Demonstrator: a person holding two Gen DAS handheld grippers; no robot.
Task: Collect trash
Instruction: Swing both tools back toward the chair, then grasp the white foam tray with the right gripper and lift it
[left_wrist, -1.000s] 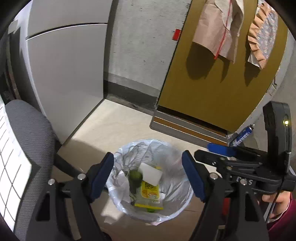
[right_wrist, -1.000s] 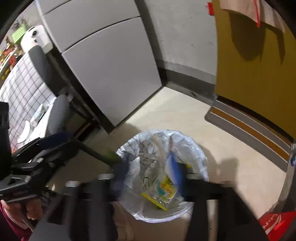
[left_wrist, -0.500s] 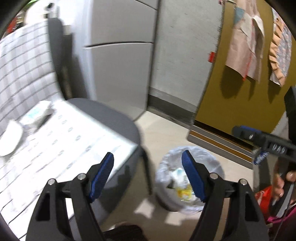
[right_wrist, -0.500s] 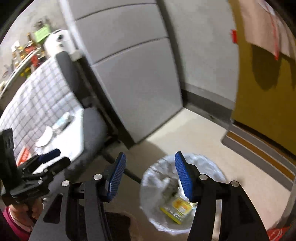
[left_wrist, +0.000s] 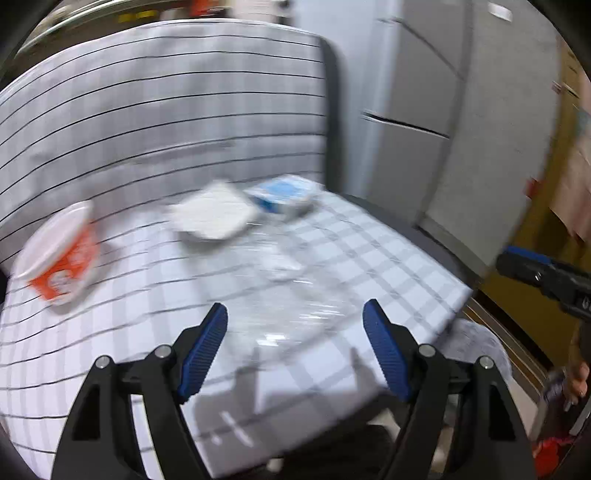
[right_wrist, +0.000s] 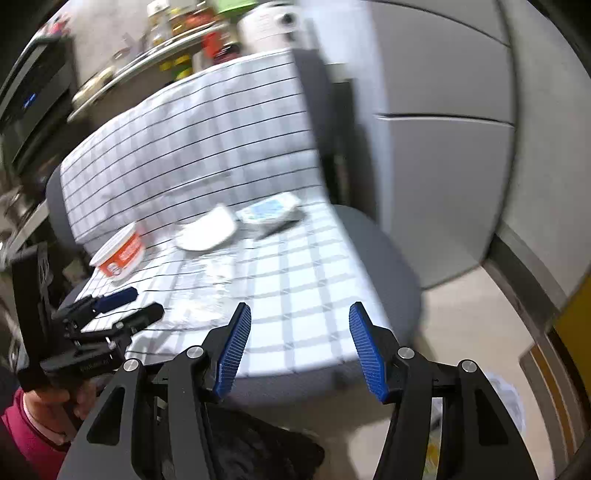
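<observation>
Blurred checkered chair cover bears, seemingly, orange cup.

a lived-in home: upper left, a shelf crowded with jars above a dark oven; centre, a chair draped in checked cloth.

The checked cloth is white with black lines; the cup is orange and white (its print blurred); the tissue pack is blue and white.
</observation>
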